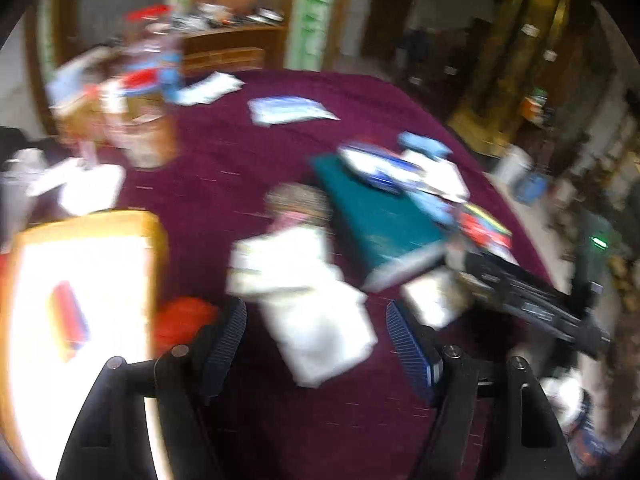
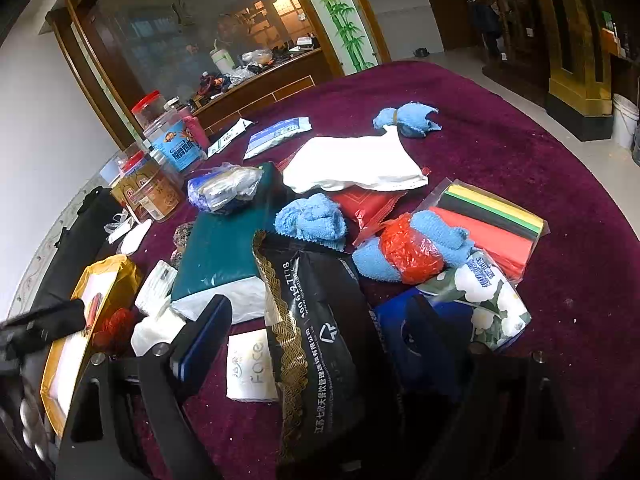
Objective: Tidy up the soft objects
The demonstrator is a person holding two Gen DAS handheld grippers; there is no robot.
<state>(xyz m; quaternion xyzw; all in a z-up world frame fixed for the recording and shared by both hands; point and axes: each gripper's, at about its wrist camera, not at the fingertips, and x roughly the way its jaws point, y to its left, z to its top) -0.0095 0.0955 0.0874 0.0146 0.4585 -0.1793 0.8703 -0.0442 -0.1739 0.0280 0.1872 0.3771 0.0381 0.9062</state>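
Across my maroon-clothed surface (image 2: 500, 152), the clear plastic jars stand at the far left edge: one with a red lid and blue label (image 2: 176, 136), and just beside it a shorter one with a brown label (image 2: 148, 192). Behind them I see a wooden sideboard (image 2: 260, 84) cluttered with small items, set under a large mirror (image 2: 192, 36). A bamboo-painted panel (image 2: 340, 12) rises beside it. Off to my right, a white bucket (image 2: 624, 120) sits on the floor.
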